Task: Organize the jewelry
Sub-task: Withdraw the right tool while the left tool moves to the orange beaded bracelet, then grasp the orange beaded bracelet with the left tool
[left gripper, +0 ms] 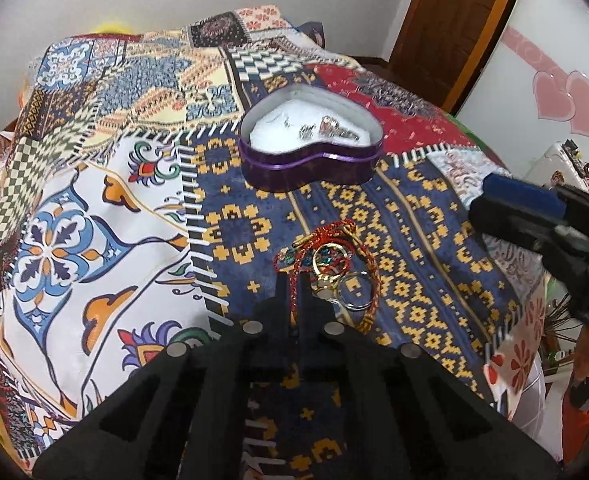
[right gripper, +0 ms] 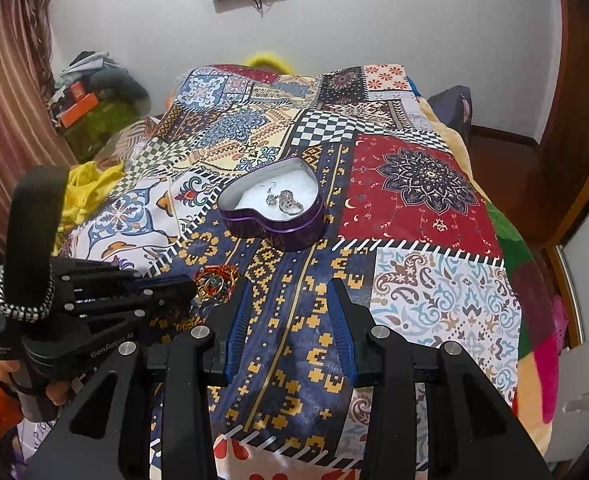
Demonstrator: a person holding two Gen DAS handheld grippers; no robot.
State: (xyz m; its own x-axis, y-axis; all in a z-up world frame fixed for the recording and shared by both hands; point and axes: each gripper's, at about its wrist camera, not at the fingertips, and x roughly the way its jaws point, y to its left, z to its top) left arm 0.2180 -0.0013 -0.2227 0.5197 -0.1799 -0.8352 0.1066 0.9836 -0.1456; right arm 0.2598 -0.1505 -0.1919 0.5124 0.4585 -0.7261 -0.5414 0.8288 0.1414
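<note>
A patchwork bedspread covers the bed beneath a white wall. The left gripper is clenched on a red braided cord in the jewelry pile, near the heart-shaped tin. The right gripper hovers spread wide, grasping nothing.

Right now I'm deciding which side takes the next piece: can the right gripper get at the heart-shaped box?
Probably yes. The right gripper is open and empty, and the heart-shaped box lies straight ahead, lid off, with only bare bedspread between. The jewelry pile sits off to its left.
</note>
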